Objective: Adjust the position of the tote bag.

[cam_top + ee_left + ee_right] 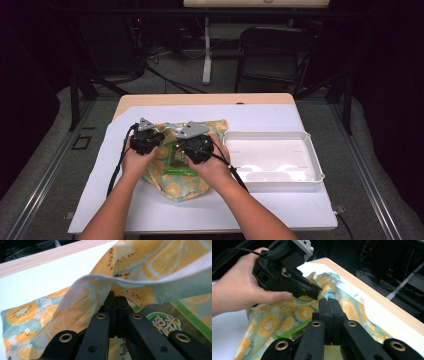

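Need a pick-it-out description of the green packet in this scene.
On the white sheet that covers the table, left of the white tray, lies a fruit-print cloth. The green packet lies on that cloth between the two claws, the one flat, glossy green thing among orange and kiwi slices.

This looks like a lab or test room, not a home. A small wood-topped table [205, 99] stands alone on grey carpet [40, 170], fenced by a black metal frame [75, 95] with rails running along the floor. Beyond its far edge the room is dark; loose cables [165, 75] trail across the floor, a black folding chair [267, 52] sits empty, and the white leg of another desk [206, 50] rises behind.
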A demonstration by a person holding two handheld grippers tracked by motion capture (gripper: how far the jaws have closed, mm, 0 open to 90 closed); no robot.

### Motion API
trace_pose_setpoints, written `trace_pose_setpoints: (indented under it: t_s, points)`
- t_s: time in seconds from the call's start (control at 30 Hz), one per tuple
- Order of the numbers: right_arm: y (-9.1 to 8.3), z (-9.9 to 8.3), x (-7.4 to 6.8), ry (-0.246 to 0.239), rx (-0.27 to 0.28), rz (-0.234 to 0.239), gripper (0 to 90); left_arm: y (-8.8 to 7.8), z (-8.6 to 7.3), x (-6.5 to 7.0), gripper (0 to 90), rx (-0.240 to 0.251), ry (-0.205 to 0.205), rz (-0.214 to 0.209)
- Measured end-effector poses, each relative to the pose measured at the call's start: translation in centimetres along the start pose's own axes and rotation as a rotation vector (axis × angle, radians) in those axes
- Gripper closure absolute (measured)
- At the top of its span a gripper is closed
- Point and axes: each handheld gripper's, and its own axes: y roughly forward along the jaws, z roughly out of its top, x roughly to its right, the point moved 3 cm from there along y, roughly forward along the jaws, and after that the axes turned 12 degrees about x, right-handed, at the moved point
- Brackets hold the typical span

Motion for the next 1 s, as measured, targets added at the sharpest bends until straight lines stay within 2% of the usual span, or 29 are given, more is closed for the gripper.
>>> trace_pose_setpoints:
  t_s: [0.4, 0.87, 1.0]
  points:
    - [2.1, -2.1, 2.4, 0.002, -0.088, -0.064, 90.0, 1.7, -0.9, -0.2, 90.0, -0.063, 0.005, 0.012]
    - [3.9, -4.4, 5.8, 0.033, -0.18, -0.139, 90.0, 2.2, -1.6, -0.4, 89.9, -0.105, 0.027, 0.018]
    - [4.4, -5.0, 6.6, 0.046, -0.204, -0.153, 90.0, 2.3, -1.6, -0.4, 89.5, -0.099, 0.028, 0.027]
